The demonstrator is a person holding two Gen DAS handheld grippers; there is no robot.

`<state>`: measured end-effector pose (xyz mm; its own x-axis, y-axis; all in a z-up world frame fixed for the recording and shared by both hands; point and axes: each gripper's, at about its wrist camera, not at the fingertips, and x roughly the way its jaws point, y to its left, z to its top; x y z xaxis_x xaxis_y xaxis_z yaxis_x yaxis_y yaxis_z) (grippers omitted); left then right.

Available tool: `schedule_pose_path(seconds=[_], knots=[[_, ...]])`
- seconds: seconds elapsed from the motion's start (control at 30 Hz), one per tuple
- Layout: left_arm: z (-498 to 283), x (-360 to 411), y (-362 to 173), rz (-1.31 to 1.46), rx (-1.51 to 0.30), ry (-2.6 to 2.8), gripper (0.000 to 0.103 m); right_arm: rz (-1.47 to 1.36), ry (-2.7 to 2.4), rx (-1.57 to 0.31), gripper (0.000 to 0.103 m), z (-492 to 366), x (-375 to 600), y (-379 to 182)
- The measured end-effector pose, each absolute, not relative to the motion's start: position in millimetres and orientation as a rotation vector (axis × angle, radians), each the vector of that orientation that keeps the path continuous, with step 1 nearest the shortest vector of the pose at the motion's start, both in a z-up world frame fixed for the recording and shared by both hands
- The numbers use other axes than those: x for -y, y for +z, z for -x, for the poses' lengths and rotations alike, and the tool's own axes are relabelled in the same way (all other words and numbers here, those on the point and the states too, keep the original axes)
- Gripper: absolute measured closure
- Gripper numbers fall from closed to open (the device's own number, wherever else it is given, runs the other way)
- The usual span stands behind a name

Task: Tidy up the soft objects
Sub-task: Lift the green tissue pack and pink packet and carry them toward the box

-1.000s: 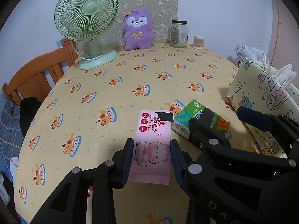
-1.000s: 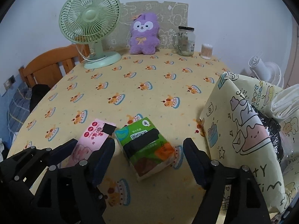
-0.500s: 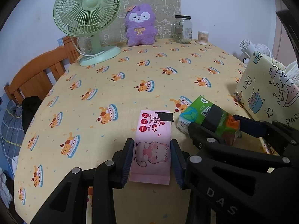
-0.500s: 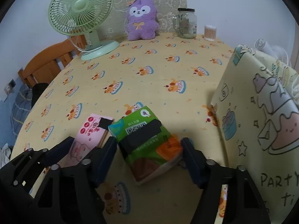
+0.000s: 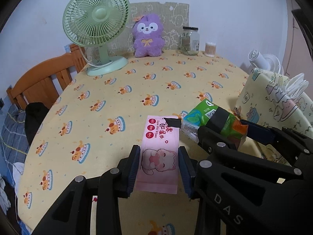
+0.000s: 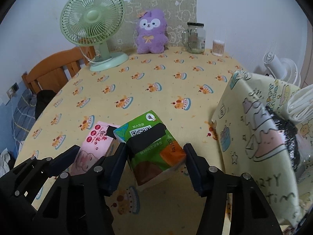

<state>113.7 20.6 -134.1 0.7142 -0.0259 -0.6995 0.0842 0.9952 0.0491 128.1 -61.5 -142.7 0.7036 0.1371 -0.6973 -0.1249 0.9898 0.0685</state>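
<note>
The left tongs (image 5: 159,168) pinch the flat, soft pink wipes pack (image 5: 160,152) by its long edges on the desk (image 5: 117,90), while the right tongs (image 6: 154,164), just closing, straddle the light, squashy green tissue pack (image 6: 154,146), best squeezed gently mid-body.

A home: cake-print tablecloth (image 5: 137,90), plush toy (image 5: 148,35) (purple), desk fan (image 5: 96,23).

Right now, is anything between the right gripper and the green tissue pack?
Nothing visible. The green plastic tissue pack already lies between the right gripper fingers, which have just been closing; a gap shows on its right side.
</note>
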Motion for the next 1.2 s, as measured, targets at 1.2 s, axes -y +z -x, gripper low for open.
schedule_pose_path(seconds=[1.2], knots=[[-58,18,-44,-0.094,-0.537,-0.051,0.063,-0.004,0.143,-0.528,0.042,-66,99,-47]])
